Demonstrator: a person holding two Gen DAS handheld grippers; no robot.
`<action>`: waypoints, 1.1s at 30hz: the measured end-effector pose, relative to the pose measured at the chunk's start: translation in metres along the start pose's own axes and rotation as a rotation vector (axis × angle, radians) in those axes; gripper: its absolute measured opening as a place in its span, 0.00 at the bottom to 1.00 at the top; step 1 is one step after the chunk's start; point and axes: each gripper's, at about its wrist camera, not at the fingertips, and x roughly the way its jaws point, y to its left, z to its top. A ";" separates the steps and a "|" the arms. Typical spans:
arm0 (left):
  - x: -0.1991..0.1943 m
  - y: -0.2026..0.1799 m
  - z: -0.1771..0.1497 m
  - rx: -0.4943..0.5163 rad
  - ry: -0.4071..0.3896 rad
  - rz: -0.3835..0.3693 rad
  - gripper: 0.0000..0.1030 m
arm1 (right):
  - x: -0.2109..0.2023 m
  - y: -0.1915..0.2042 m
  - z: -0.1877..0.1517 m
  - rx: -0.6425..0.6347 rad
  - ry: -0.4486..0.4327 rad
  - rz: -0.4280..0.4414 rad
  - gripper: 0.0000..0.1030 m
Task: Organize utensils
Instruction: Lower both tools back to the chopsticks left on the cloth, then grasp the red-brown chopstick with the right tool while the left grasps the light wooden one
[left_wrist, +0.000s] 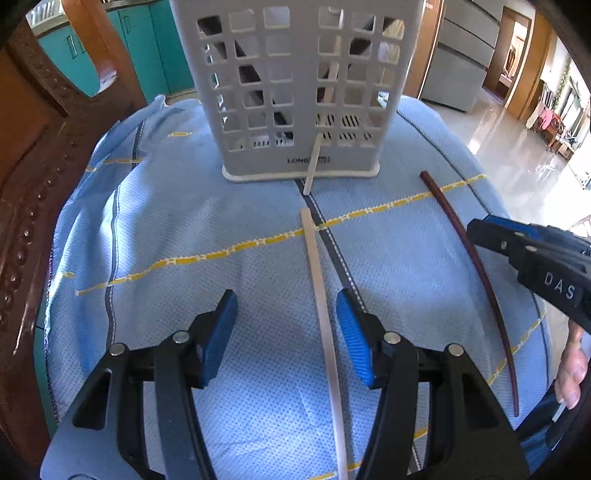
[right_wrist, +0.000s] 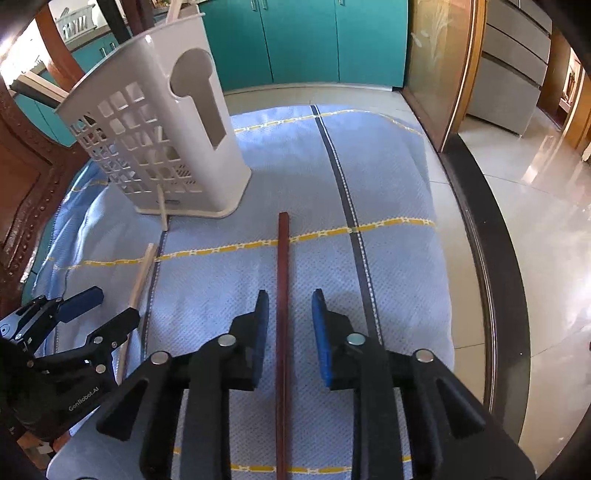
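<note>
A pale wooden chopstick (left_wrist: 319, 295) lies on the blue cloth and runs between the open fingers of my left gripper (left_wrist: 286, 332), nearer the right pad. A dark red-brown chopstick (right_wrist: 282, 314) lies between the open fingers of my right gripper (right_wrist: 288, 332); it also shows in the left wrist view (left_wrist: 476, 266). A grey perforated utensil holder (left_wrist: 295, 85) stands upright beyond them, with chopsticks inside. A second pale stick (left_wrist: 312, 166) pokes out through a hole at its base. The holder (right_wrist: 159, 140) also shows in the right wrist view, at upper left.
The blue cloth (left_wrist: 184, 221) with yellow lines covers a round table. A carved wooden chair (left_wrist: 33, 166) stands at the left. The table's dark rim (right_wrist: 480, 240) and a tiled floor lie to the right. Teal cabinets (right_wrist: 306, 40) stand behind.
</note>
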 end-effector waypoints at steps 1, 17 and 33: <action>0.002 0.001 0.000 -0.003 0.004 0.004 0.55 | 0.001 0.000 0.000 0.001 0.005 0.000 0.27; 0.004 0.013 0.001 -0.023 0.038 -0.007 0.59 | 0.009 0.011 -0.003 -0.049 0.014 -0.042 0.34; 0.006 0.013 0.002 -0.028 0.028 0.004 0.63 | 0.012 0.021 -0.008 -0.099 -0.001 -0.085 0.43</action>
